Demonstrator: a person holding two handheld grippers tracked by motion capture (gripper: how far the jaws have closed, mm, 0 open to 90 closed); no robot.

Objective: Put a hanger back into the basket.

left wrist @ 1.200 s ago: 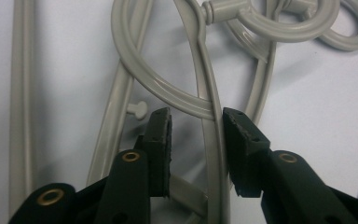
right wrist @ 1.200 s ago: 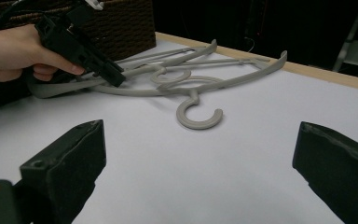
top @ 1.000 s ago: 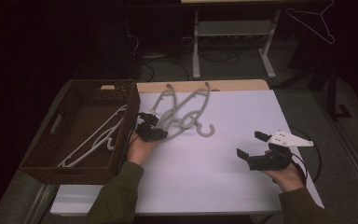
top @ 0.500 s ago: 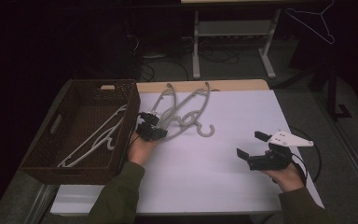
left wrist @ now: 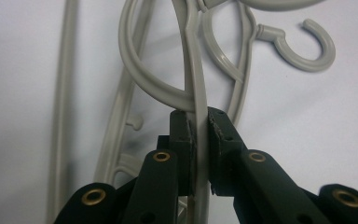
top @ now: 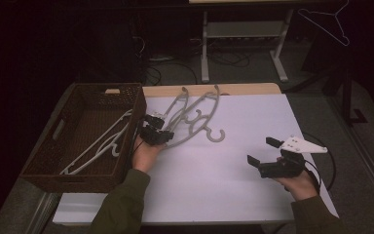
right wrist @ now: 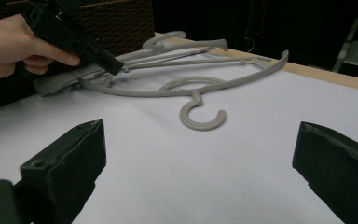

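Grey hangers (top: 190,117) lie overlapped on the white table (top: 233,185), just right of the basket (top: 85,134). The left gripper (top: 157,131) clamps the thin arm of one hanger (left wrist: 196,93) between its jaws, which have just been closing; in the left gripper view the pads press both sides of that arm. A hook (right wrist: 201,116) of another hanger lies flat on the sheet nearer the middle. The right gripper (top: 263,152) rests well apart at the table's right, its jaws wide open with nothing between them. White hangers (top: 102,144) lie inside the basket.
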